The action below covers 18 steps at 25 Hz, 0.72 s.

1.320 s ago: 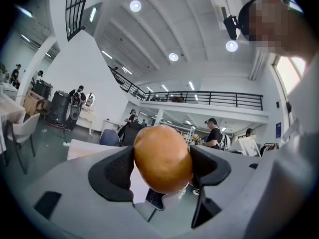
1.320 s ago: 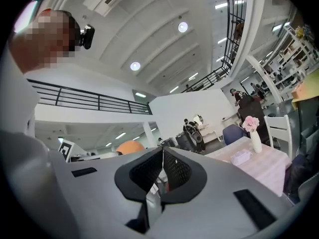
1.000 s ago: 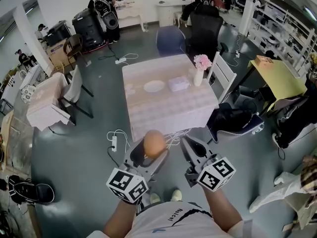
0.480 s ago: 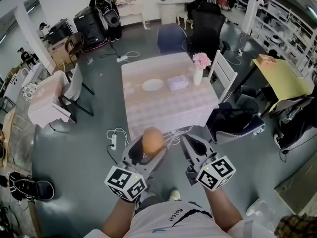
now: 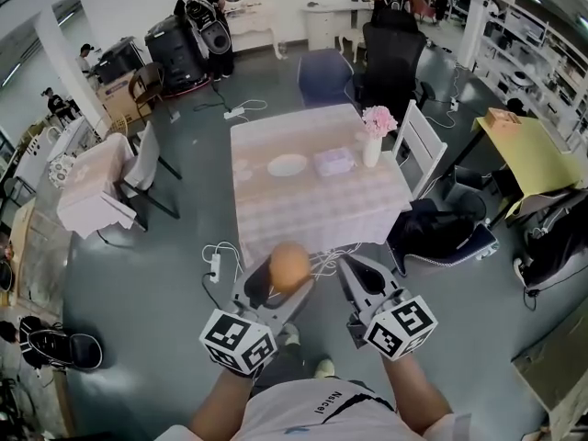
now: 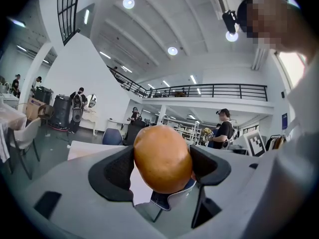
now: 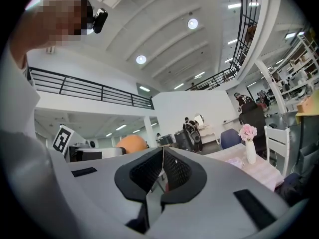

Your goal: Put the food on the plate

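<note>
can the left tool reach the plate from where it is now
Probably not yet. The left tool, shut on the food, is well short of the table, and the plate lies toward its far side. Open floor lies between; nothing blocks the way.

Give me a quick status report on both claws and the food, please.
Left claw shut on round orange food. Right claw shut, empty. Plate on table ahead, food not yet there. Cables on floor before table.
</note>
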Each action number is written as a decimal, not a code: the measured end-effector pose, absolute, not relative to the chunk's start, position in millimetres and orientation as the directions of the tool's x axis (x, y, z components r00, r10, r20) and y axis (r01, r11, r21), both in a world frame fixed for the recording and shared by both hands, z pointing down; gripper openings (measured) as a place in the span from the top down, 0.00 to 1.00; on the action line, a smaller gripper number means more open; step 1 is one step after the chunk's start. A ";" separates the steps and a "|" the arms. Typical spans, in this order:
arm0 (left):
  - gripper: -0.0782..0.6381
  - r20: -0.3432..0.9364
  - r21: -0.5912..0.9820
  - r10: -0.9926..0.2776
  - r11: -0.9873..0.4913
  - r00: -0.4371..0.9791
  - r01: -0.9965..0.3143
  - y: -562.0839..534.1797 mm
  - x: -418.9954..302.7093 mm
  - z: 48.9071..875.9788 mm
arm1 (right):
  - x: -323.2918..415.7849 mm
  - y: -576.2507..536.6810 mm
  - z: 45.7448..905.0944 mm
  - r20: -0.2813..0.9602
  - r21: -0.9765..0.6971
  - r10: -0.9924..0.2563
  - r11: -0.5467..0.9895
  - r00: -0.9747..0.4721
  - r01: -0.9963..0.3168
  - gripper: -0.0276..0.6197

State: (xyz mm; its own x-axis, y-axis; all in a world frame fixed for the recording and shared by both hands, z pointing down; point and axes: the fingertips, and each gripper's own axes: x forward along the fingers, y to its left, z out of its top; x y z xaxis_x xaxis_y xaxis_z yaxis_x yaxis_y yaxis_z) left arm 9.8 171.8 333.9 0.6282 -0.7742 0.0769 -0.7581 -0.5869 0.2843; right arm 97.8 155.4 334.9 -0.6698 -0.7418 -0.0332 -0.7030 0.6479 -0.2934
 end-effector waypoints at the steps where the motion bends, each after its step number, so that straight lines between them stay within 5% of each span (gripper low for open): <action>1: 0.40 0.078 0.283 -0.775 -0.587 0.628 -0.759 168.2 9.5 334.1 | 98.1 151.5 335.0 -0.033 -0.294 -0.743 0.646 -0.668 -0.704 0.93; 18: 0.40 0.108 0.282 -0.736 -0.622 0.668 -0.731 28.9 -20.5 368.8 | 65.3 20.1 355.0 0.012 -0.285 -0.779 0.599 -0.627 -0.749 0.93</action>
State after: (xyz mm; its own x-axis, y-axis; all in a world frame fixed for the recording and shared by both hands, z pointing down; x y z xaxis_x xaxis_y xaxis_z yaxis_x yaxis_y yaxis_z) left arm -20.5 28.9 368.8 0.6683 -0.7360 0.1081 -0.7306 -0.6220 0.2817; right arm 65.3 20.1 355.0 -0.6271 -0.7788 0.0121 -0.7488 0.5985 -0.2848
